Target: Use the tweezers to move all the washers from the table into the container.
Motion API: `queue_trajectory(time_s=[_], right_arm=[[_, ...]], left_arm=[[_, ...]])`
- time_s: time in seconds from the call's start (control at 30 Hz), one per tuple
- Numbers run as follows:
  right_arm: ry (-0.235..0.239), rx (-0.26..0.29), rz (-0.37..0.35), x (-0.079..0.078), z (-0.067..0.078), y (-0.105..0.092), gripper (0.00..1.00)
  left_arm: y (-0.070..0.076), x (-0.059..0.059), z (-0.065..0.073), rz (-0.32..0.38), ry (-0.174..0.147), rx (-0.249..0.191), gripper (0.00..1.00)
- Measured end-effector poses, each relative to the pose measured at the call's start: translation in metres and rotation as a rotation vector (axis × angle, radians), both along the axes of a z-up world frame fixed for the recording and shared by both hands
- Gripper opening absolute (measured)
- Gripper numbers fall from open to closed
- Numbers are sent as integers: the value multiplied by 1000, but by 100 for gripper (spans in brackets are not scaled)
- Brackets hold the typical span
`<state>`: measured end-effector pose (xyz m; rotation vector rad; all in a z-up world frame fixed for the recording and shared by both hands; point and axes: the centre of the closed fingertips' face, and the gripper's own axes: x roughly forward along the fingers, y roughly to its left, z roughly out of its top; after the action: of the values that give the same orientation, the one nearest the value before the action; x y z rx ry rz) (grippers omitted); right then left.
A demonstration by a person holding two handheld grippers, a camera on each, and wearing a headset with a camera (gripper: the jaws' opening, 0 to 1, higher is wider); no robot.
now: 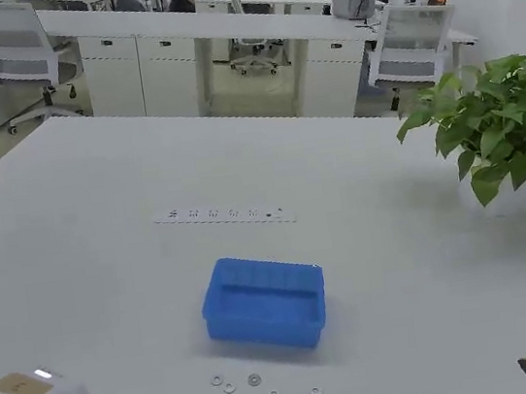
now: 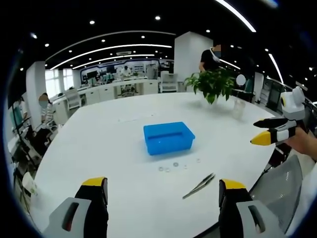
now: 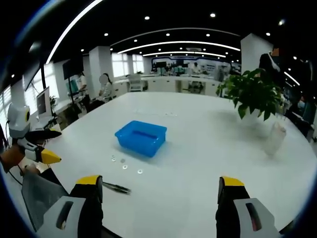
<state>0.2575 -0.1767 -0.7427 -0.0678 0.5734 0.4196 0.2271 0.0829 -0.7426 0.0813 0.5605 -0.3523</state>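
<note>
A blue plastic container [image 1: 263, 303] stands on the white table. Several small metal washers [image 1: 255, 381] lie in a loose row just in front of it. Metal tweezers [image 2: 198, 186] lie on the table nearer to me than the washers, also seen as tweezers [image 3: 117, 187] in the right gripper view. My left gripper [image 2: 162, 198] is open and empty, well short of the tweezers. My right gripper [image 3: 158, 191] is open and empty too, held above the table's near edge. Container [image 2: 168, 138] and washers [image 2: 173, 165] sit ahead of both.
A leafy potted plant [image 1: 498, 125] stands at the table's right. A row of flush sockets [image 1: 226, 215] lies behind the container. A clear cup [image 3: 275, 139] stands near the plant. Office desks and chairs are beyond the far edge.
</note>
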Motion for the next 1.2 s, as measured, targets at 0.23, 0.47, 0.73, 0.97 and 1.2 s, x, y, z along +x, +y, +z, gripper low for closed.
queue_trajectory(time_s=[0.23,0.47,0.73,0.97,1.2], right_arm=[[-3,2,1,2,1,1,96],[3,-1,3,1,-1,2,96],[5,-5,4,2,-1,0,96],[10,-10,6,2,-2,-1,96],[9,-15,10,2,-1,-2,96]], left_arm=[[1,2,-2,-7,6,5,95],[0,4,-2,-10,7,8,94],[-1,5,-2,-14,9,16,94],[-10,6,-5,-53,21,8,90],[-21,10,-20,-172,41,78,80]])
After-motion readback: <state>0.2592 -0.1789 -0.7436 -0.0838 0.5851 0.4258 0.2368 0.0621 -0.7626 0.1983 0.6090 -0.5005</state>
